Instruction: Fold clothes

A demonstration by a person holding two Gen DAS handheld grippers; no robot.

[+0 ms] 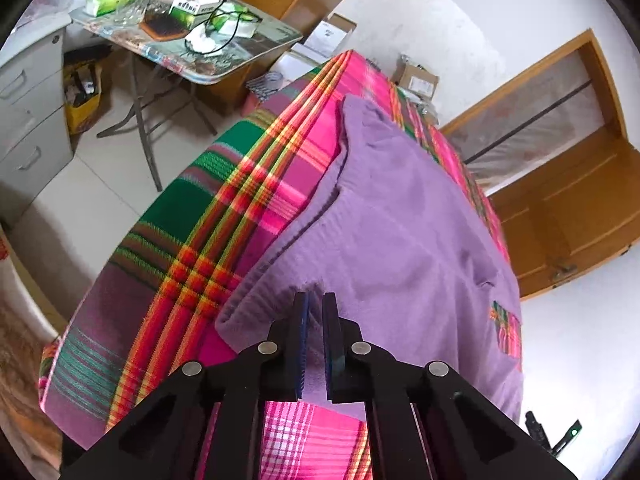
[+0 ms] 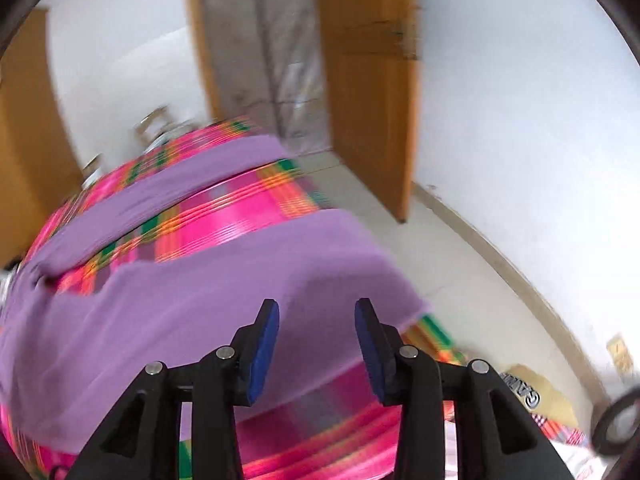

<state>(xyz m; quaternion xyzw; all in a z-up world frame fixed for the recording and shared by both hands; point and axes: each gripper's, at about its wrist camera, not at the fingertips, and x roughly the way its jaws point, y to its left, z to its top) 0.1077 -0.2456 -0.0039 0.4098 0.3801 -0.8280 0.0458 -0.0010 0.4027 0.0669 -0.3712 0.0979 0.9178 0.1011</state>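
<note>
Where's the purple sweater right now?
The purple sweater lies spread on the pink plaid bedspread. In the left wrist view it sits right of centre, its near hem pinched in the left hand-held gripper.

White plaster walls (image 2: 520,100) enclosed the room, and pale floor tiles (image 1: 108,168) ran beneath everything. A folding table (image 1: 240,64) with metal legs stood cluttered with tissue packs, boxes and cables. Beside it sat a grey drawer cabinet (image 1: 28,100). A wooden door (image 2: 372,112) hung open beside a doorway covered in clear plastic sheeting (image 2: 276,60). Cardboard boxes (image 1: 418,78) lay against the far wall. Daylight was soft and even.
</note>
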